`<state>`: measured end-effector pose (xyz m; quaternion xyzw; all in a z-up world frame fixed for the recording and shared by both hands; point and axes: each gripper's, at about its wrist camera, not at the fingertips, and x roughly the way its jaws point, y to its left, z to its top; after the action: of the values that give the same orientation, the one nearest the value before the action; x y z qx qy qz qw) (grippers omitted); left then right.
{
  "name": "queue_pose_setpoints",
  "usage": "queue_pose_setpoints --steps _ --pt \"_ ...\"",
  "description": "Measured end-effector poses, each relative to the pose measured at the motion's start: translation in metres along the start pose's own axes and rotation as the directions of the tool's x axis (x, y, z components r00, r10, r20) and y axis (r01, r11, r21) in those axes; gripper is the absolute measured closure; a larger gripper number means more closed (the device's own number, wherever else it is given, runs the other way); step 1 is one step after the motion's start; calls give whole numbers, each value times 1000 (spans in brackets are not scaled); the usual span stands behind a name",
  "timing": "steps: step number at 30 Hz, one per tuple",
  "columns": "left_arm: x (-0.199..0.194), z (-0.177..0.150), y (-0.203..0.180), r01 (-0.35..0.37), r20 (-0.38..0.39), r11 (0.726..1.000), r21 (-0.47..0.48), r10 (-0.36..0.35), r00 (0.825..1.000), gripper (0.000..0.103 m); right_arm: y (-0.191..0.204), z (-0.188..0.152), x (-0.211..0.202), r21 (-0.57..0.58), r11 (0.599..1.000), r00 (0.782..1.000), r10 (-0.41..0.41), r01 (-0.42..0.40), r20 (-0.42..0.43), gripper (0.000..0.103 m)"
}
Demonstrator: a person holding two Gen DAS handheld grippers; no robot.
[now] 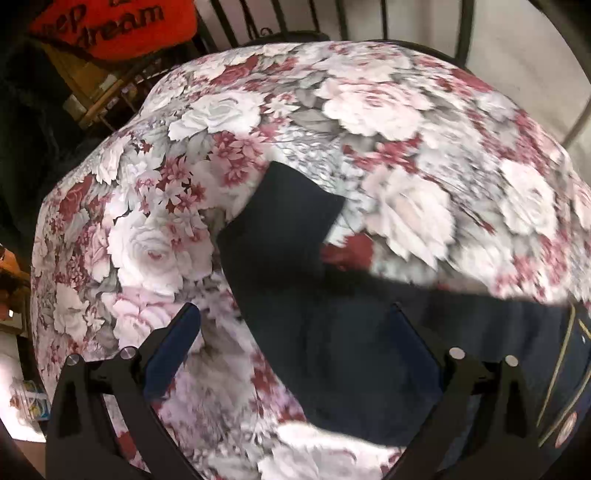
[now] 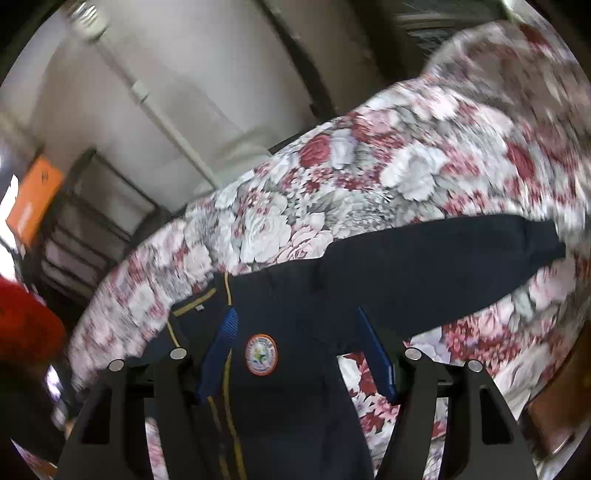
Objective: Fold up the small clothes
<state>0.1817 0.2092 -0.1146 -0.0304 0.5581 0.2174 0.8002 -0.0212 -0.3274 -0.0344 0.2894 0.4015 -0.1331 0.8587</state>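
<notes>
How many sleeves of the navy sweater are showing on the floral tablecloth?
2. One sleeve stretches out to the right in the right wrist view; another sleeve lies bent on the floral tablecloth in the left wrist view. They may be the same sleeve.

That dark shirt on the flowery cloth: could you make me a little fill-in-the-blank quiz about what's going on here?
1. The navy shirt lies on a cloth printed with ____.
2. The round badge on the shirt has an ____ rim.
3. The jaws of the right gripper stand ____, with nothing clamped between them.
4. The red cushion shows the word ____.

Missing words: flowers; orange; open; dream
</notes>
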Motion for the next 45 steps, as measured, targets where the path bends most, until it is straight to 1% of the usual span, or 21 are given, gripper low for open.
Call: queue_pose_setpoints --steps 1,3,6,9,10,11,17,20,22,24,26,29,31,34,36,38,40,41,42,43,45 --pt "4 1 1 14 -10 1000 -10 -14 1000 7 4 -1 2 -19 1000 1000 -8 8 -3 37" --pt "12 4 2 54 -34 998 -14 -55 998 22 8 -4 8 -27 1000 1000 -12 12 -15 37" --pt "22 3 -1 31 -45 1000 5 -30 999 35 3 -2 17 -1 1000 999 -16 16 -32 37" --pt "26 4 9 35 -56 999 -20 -36 998 60 2 -2 19 6 1000 999 -14 14 -41 37" --pt "24 6 16 45 -50 998 -40 -47 998 72 3 -2 19 3 1000 999 -13 13 -42 37" --pt "22 8 26 73 -47 995 -64 -76 996 80 4 -2 18 -2 1000 999 -10 10 -42 37" --pt "24 1 85 153 -68 970 -188 -168 983 89 8 -2 8 5 1000 999 19 -19 -31 37" --pt "33 -18 120 211 -110 936 -281 -250 962 89 9 -5 4 9 1000 999 26 -26 -30 37" --pt "32 -36 135 204 -121 930 -305 -250 961 89 12 -8 3 5 1000 999 29 -29 -36 37" --pt "38 -51 151 224 -129 910 -350 -283 950 79 17 -12 4 -5 1000 999 30 -30 -43 37" --pt "38 -60 166 267 -85 881 -390 -323 942 78 24 -16 5 -18 999 998 30 -31 -50 37" --pt "20 -59 179 251 -25 891 -377 -281 959 75 35 -20 5 -44 998 998 32 -34 -56 37" --pt "-3 -63 183 268 37 880 -393 -277 960 65 42 -23 6 -67 997 998 31 -35 -60 37" --pt "-21 -55 186 282 104 869 -406 -263 959 63 48 -27 11 -89 995 997 33 -40 -77 37" --pt "-31 -59 173 287 104 885 -366 -267 958 56 52 -32 16 -103 993 994 41 -51 -100 37" --pt "-29 -62 147 261 55 921 -289 -256 965 46 59 -41 25 -133 989 989 44 -63 -142 37" --pt "-20 -62 118 181 -6 962 -204 -186 982 38 68 -52 34 -177 981 981 45 -78 -187 37" --pt "-9 -61 104 93 -51 985 -147 -102 993 31 75 -59 39 -213 974 977 38 -83 -210 37" --pt "3 -62 97 19 -97 994 -107 -29 995 28 79 -64 44 -242 967 974 26 -82 -224 36" --pt "18 -63 92 -32 -151 996 -77 20 988 20 82 -68 49 -274 959 971 6 -73 -238 30" --pt "33 -65 93 -60 -184 994 -89 43 982 12 82 -79 69 -337 941 954 -80 -23 -289 20"
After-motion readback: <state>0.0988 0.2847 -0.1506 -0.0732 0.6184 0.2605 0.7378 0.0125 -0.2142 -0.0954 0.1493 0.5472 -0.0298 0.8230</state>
